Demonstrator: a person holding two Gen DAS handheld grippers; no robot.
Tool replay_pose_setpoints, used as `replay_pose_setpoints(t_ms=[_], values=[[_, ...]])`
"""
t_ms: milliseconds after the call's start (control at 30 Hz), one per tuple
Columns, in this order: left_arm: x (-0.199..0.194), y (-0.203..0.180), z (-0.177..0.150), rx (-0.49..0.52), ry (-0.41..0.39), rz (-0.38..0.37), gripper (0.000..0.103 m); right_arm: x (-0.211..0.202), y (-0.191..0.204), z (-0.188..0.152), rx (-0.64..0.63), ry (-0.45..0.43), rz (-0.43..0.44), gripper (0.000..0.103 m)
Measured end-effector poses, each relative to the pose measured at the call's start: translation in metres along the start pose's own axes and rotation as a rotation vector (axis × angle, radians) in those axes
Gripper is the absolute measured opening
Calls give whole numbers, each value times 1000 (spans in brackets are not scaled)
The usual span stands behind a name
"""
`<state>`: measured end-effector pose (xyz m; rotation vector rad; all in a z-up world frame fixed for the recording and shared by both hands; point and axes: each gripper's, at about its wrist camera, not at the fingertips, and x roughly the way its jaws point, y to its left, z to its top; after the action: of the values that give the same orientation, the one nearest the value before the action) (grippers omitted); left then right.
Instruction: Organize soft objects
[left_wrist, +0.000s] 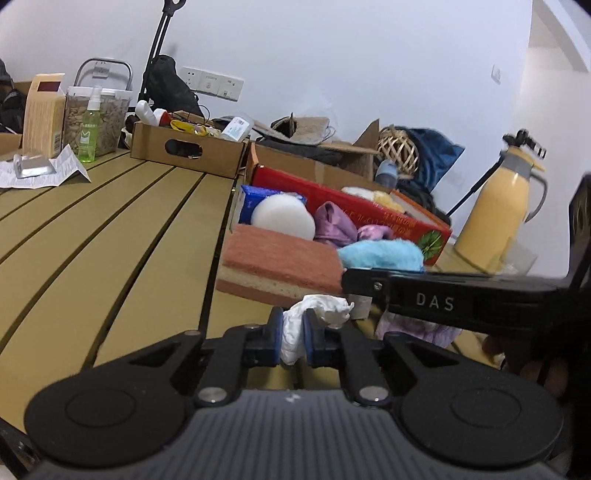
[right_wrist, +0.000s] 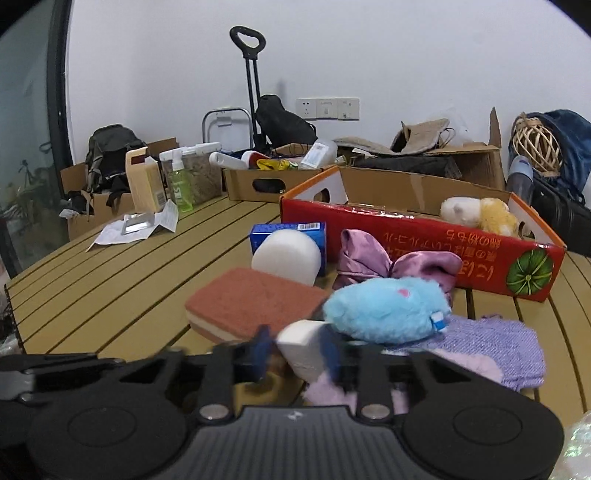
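In the red box (right_wrist: 406, 236), two plush toys (right_wrist: 480, 214) lie together.

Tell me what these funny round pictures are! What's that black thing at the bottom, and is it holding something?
The black thing is a hand-held grabber. A person holds one in each hand, and each carries a small camera looking forward along its jaws, so each picture is one grabber's view. The lens bends everything round.

In the left view, the left gripper has its jaws squeezed shut on a crumpled white tissue. In the right view, the right gripper has a white foam block between its jaws, which seem to pinch it; that part is blurry.

Both look over a slatted table with soft things: a red-topped sponge, a fluffy blue toy, a round white sponge, a shiny purple bow and a purple knitted cloth. Behind them is a red cardboard box.
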<state>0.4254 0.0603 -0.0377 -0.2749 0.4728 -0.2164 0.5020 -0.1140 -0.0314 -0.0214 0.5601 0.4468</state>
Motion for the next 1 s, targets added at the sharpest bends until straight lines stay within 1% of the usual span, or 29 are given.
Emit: replay_pose_setpoints(t_ms=[67,167,300,400,467,533,600,700,767,800,867,900,933,967,1000], values=[[-6,0,1,2,-28,-29,12,-9,0,1,23,-29,18,17],[-20,-7,1,21,-95,-72,11,-31,4,5,13,-79,25,17],[-44,-20,3,51,-153,-103,11,-80,-1,9,41,-161,50,17],[-64,-33,11,67,-182,-117,11,-120,-18,9,109,-220,83,17],[-71,-44,22,79,-187,-134,11,-138,-30,9,123,-246,74,17],[-72,-51,38,94,-190,-142,11,-148,-44,14,130,-256,49,17],[-64,-57,63,113,-190,-153,11,-151,-65,26,144,-255,52,17],[-31,-58,114,118,-156,-162,11,-142,-98,59,147,-237,77,17],[3,-61,149,132,-128,-148,11,-123,-118,87,135,-218,79,18],[24,-62,164,149,-118,-127,11,-108,-130,102,134,-201,81,18],[76,-62,193,185,-66,-79,11,-65,-159,136,191,-135,112,18],[102,-59,204,185,-44,-53,11,-40,-171,150,219,-98,130,18],[128,-55,214,176,-12,-27,11,-17,-180,161,243,-69,133,18],[159,-50,224,185,37,-13,11,10,-188,174,257,-40,127,18],[182,-45,231,178,63,12,12,34,-191,183,254,-17,121,18]])
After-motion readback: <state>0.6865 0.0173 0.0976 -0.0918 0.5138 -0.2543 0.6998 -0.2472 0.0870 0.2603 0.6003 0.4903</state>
